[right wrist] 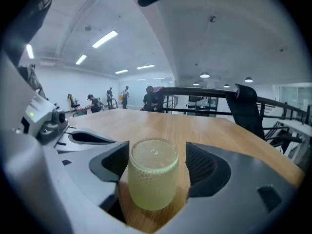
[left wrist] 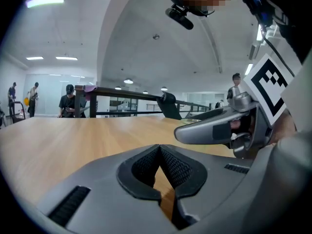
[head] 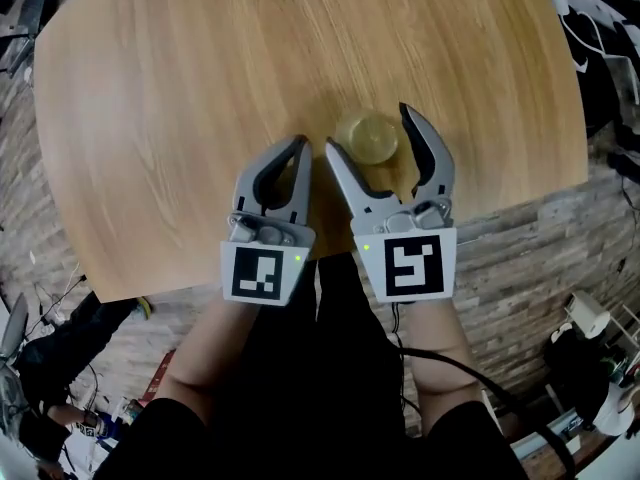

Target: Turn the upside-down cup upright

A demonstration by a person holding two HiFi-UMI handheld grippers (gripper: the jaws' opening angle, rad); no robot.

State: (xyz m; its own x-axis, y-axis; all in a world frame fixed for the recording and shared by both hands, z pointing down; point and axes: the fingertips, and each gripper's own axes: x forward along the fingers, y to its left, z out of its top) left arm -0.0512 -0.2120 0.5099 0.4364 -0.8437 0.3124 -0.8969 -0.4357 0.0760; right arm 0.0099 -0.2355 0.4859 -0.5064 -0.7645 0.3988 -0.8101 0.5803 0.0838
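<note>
A pale yellow-green textured cup stands upside down on the wooden table, near its front edge. My right gripper is open around it, one jaw on each side. In the right gripper view the cup stands between the two dark pads: the left pad is close against its side and the right pad is a small gap away. My left gripper is shut with nothing in it, just left of the right one and low over the table. In the left gripper view its jaws meet, and the right gripper's finger crosses ahead.
The table's front edge runs just below both grippers, with brick-patterned floor and cables beyond it. A black chair and a railing stand past the far side. Several people are far off in the room.
</note>
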